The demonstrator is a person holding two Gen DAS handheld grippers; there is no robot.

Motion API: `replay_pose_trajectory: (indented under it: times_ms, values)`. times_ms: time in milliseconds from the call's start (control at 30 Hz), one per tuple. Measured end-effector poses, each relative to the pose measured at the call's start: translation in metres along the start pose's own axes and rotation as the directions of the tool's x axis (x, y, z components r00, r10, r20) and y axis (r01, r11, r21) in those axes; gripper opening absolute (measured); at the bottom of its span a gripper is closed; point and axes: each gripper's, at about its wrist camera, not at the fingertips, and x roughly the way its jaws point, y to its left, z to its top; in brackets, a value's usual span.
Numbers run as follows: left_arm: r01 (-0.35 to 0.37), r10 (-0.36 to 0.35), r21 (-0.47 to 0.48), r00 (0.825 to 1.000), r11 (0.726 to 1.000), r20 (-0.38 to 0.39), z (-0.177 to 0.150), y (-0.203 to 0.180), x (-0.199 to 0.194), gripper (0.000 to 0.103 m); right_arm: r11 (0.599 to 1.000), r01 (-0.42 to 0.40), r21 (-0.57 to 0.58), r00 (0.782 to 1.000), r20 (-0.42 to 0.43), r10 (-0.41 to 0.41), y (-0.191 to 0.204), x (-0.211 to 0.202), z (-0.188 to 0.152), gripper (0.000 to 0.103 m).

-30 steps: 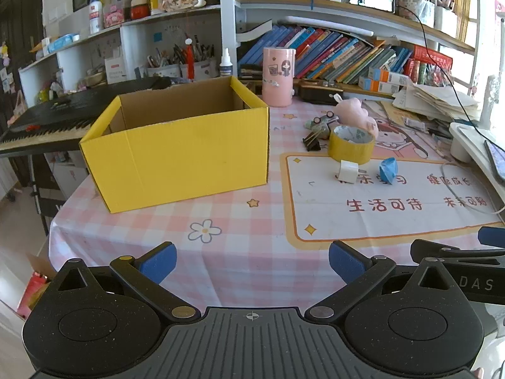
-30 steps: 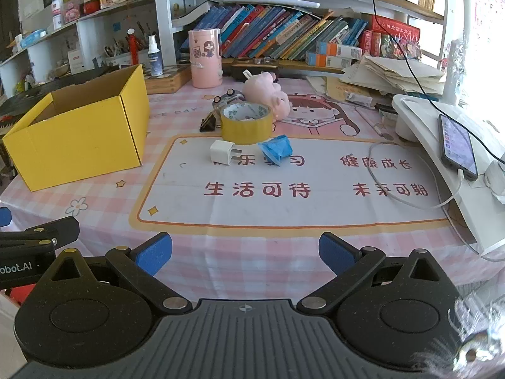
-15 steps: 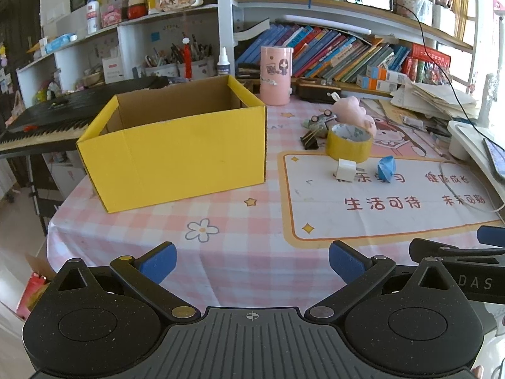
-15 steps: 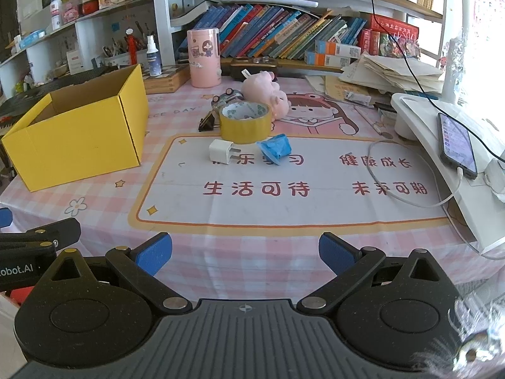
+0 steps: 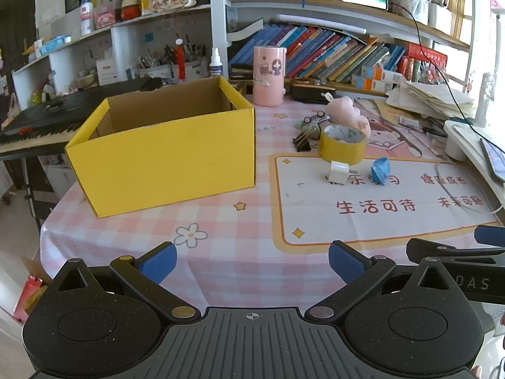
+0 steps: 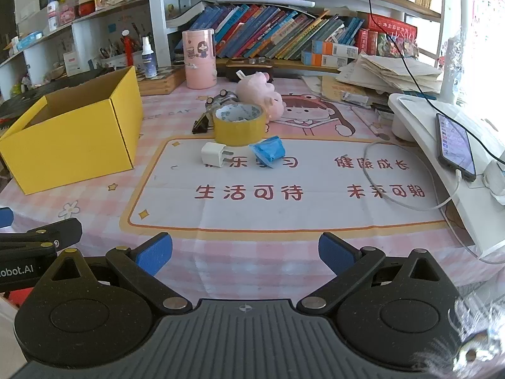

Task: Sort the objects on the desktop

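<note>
Both grippers have edged slightly forward toward the table since the earlier frames. Left gripper (image 5: 252,260) level at the near edge, jaws wide, holding nothing; right gripper (image 6: 245,251) alongside, likewise spread and unloaded. Yellow box (image 5: 164,154) left, interior floor hidden; tape roll (image 6: 238,123), white plug (image 6: 212,154), blue packet (image 6: 268,151) clustered centre, binder clip (image 6: 200,124) partly hidden behind the roll.
</note>
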Motion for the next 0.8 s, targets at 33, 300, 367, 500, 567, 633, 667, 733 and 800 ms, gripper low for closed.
replay_pose_trajectory:
  times_ms: [33, 300, 367, 500, 567, 633, 667, 733, 800]
  values:
    - [0.0, 0.0, 0.001, 1.0, 1.0, -0.002, 0.0, -0.001, 0.001, 0.103, 1.0, -0.001, 0.002, 1.0, -0.002, 0.001, -0.003, 0.001, 0.002, 0.101]
    - [0.003, -0.003, 0.004, 1.0, 1.0, -0.015, 0.005, -0.01, 0.009, 0.103, 1.0, 0.0, 0.009, 1.0, -0.023, 0.0, -0.014, 0.012, 0.009, 0.098]
    - [0.004, -0.004, 0.004, 1.0, 1.0, -0.019, 0.006, -0.012, 0.012, 0.103, 1.0, 0.001, 0.008, 1.0, -0.026, 0.0, -0.016, 0.014, 0.01, 0.098]
    - [0.01, -0.01, 0.006, 1.0, 1.0, -0.024, 0.009, -0.016, 0.016, 0.103, 1.0, 0.001, 0.008, 1.0, -0.031, -0.001, -0.02, 0.018, 0.013, 0.097]
    - [0.015, -0.015, 0.004, 1.0, 1.0, -0.024, 0.011, -0.018, 0.018, 0.103, 1.0, 0.0, 0.009, 0.999, -0.033, 0.0, -0.022, 0.021, 0.015, 0.097]
    - [0.019, -0.019, 0.0, 1.0, 1.0, -0.022, 0.012, -0.019, 0.02, 0.103, 1.0, -0.001, 0.009, 0.999, -0.035, 0.001, -0.024, 0.023, 0.017, 0.096]
    - [0.02, -0.02, -0.003, 1.0, 1.0, -0.022, 0.013, -0.019, 0.021, 0.103, 1.0, -0.002, 0.008, 0.999, -0.035, 0.002, -0.025, 0.024, 0.018, 0.096]
    - [0.016, -0.016, -0.005, 1.0, 1.0, -0.024, 0.014, -0.021, 0.023, 0.103, 1.0, -0.003, 0.006, 0.999, -0.036, 0.003, -0.027, 0.027, 0.019, 0.093]
    - [0.015, -0.015, -0.009, 1.0, 1.0, -0.026, 0.016, -0.022, 0.026, 0.103, 1.0, -0.004, 0.005, 0.999, -0.037, 0.004, -0.029, 0.029, 0.021, 0.092]
